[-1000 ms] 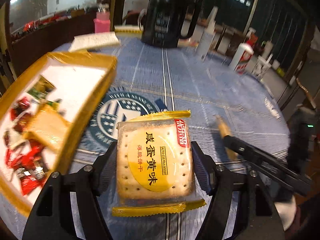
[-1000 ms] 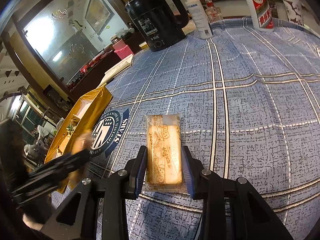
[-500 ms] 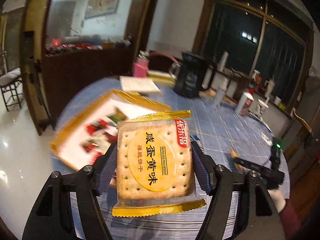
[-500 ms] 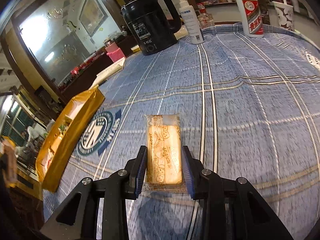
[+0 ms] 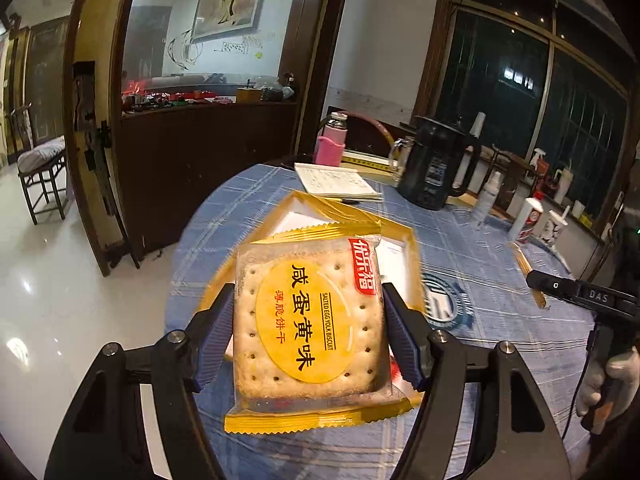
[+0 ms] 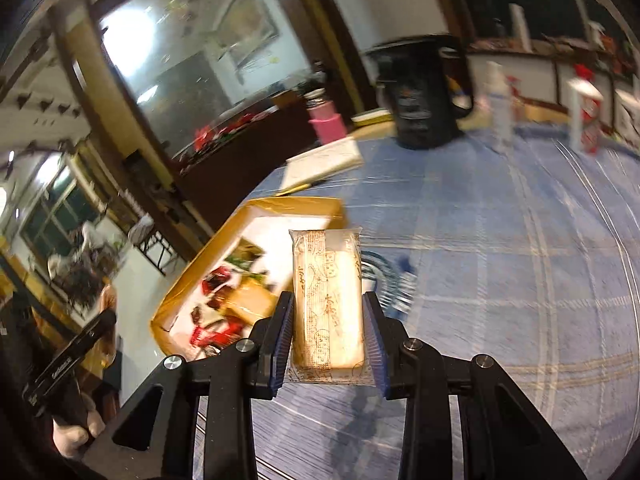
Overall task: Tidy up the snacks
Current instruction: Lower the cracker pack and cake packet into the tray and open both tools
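The left hand-held gripper [image 5: 308,328] is gripping a biscuit [image 5: 310,322] above the tray [image 6: 240,236]; the right hand-held gripper [image 6: 326,326] is clasping a wafer [image 6: 327,300] beside the tray.

The salted egg yolk biscuit packet [image 5: 310,320] covers most of the yellow tray [image 5: 316,210] in the left wrist view — only its far corner and right rim show. In the right wrist view the black kettle [image 6: 422,92], white bottle [image 6: 500,106] and red-labelled bottle [image 6: 586,114] are smeared by blur — labels unreadable. The tray's small snacks [image 6: 218,300] are too blurred to identify.
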Motion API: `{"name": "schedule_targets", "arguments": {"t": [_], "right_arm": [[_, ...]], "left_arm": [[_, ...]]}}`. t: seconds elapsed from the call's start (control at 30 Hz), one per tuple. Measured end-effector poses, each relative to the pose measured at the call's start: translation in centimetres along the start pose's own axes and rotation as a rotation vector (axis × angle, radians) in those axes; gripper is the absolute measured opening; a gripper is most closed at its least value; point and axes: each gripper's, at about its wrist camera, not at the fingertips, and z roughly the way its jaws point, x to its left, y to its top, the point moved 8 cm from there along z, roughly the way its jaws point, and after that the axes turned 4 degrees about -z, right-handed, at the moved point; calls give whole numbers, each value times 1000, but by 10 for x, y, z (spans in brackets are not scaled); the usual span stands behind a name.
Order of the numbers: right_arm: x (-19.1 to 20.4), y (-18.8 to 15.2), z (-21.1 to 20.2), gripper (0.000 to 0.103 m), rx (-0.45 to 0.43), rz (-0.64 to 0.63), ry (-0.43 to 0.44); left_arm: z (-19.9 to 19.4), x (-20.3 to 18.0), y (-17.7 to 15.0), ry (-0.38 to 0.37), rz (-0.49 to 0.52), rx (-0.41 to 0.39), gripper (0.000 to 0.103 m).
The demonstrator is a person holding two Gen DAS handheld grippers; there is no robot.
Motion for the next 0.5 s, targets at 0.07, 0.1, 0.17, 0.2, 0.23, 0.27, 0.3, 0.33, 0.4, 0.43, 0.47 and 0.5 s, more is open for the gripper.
{"name": "schedule_targets", "arguments": {"t": [0.07, 0.1, 0.17, 0.2, 0.23, 0.27, 0.3, 0.33, 0.4, 0.43, 0.47, 0.5], "right_arm": [[27, 4, 20, 34, 30, -30, 17], [35, 4, 29, 34, 42, -33, 32], [56, 4, 46, 34, 59, -44, 57], [66, 5, 57, 34, 67, -57, 56], [72, 5, 64, 34, 73, -66, 52], [76, 7, 73, 34, 80, -78, 43], [80, 8, 84, 34, 87, -93, 29], [83, 12, 99, 34, 96, -120, -7], [80, 13, 118, 34, 112, -143, -51], [77, 15, 134, 34, 128, -150, -79], [75, 15, 142, 34, 137, -149, -92], [72, 15, 155, 34, 153, -144, -105]], "left_arm": [[15, 9, 4, -2, -4, 30, 70], [26, 14, 4, -13, -18, 53, 70], [43, 22, 1, -27, -47, 94, 70], [52, 24, -1, -37, -62, 111, 69], [61, 27, -2, -46, -76, 126, 70], [70, 28, -2, -54, -89, 141, 70], [81, 30, -2, -58, -106, 156, 70], [86, 30, -3, -59, -115, 166, 70], [100, 28, -7, -67, -131, 189, 70], [105, 27, -8, -63, -133, 196, 70], [111, 27, -11, -57, -137, 204, 70], [116, 26, -13, -61, -145, 212, 70]]}}
